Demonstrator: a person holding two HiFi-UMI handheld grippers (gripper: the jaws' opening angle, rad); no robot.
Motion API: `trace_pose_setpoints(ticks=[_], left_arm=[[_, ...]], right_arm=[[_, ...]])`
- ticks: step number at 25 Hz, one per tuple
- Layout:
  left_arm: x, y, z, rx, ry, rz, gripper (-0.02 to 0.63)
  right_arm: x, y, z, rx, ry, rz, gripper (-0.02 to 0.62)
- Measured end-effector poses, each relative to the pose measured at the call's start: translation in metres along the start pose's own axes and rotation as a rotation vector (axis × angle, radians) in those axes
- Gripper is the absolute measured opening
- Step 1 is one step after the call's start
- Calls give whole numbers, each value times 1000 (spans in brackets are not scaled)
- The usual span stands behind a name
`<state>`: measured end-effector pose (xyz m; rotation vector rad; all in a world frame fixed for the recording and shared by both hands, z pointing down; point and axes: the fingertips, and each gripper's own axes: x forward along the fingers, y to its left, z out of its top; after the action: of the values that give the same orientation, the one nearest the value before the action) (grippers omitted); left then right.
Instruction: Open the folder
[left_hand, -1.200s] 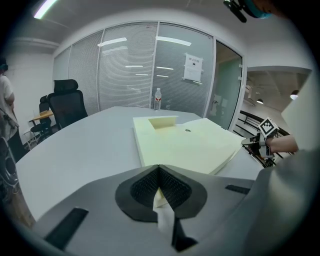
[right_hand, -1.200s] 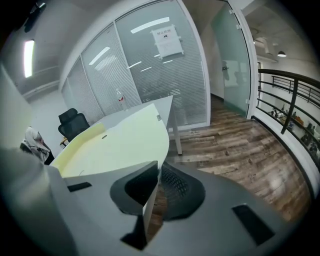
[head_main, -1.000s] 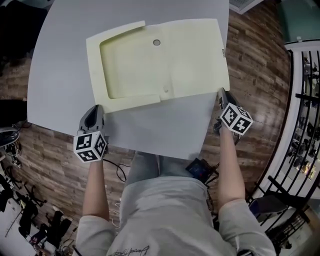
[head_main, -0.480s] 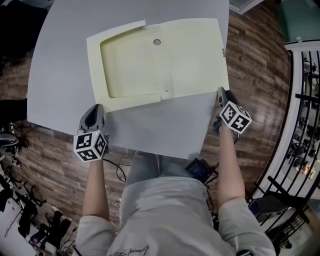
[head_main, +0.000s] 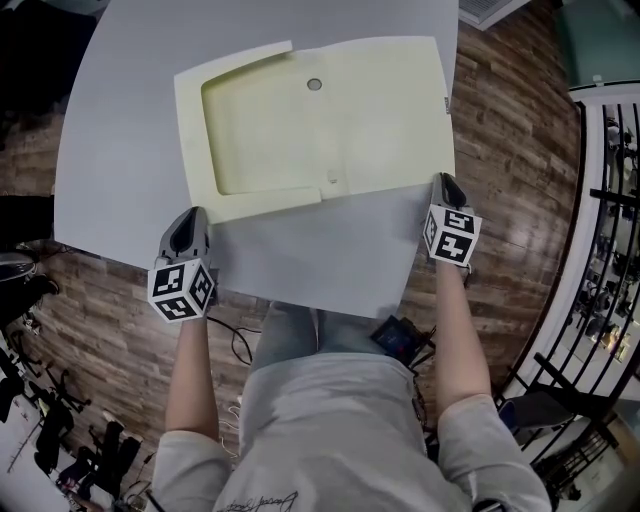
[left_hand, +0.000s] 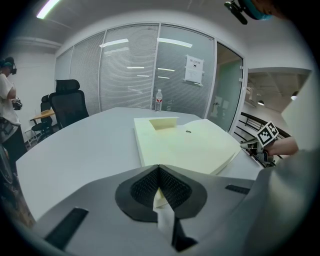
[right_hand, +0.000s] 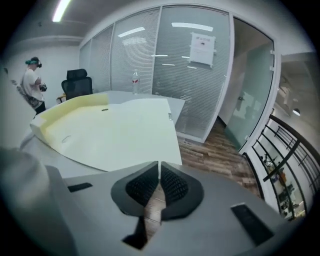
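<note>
Lit brightly from long white ceiling strip lights (left_hand: 49, 8), mirrored as streaks in the tall striped glass wall panels (left_hand: 130, 75). Leaves the pale yellow flat plastic folder (head_main: 380, 110) evenly bright, a thin soft shadow along its near edge on the pale grey matte table (head_main: 120, 150). Bends hard toward black corners in both gripper views; blurs the nearest foreground.

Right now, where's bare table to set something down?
Wide bare table left of the folder; a bare strip on its near side, between left hand-held gripper and right hand-held gripper. Right side crowded: folder runs to the edge.
</note>
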<state>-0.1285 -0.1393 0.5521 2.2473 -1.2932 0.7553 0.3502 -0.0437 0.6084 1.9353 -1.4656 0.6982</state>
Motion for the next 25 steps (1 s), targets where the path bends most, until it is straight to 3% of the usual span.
trace_pose_setpoints(ticks=[2, 4, 8, 10, 18, 25], left_arm=[[0, 0, 0, -3, -1, 1, 9], [0, 1, 0, -6, -2, 3, 9], [2, -2, 0, 0, 3, -4, 9], [2, -2, 0, 3, 1, 3, 9], [3, 0, 1, 23, 3, -50, 9], [-17, -15, 33, 33, -110, -78, 9]], right_arm=[[5, -1, -12, -6, 65, -11, 21], [10, -7, -41, 79, 155, 8, 21], [-6, -46, -71, 236, 141, -94, 21], [-10, -48, -72, 243, 116, -76, 21], [-32, -30, -25, 225, -34, 27, 21], [-71, -3, 45, 176, -184, 167, 21]])
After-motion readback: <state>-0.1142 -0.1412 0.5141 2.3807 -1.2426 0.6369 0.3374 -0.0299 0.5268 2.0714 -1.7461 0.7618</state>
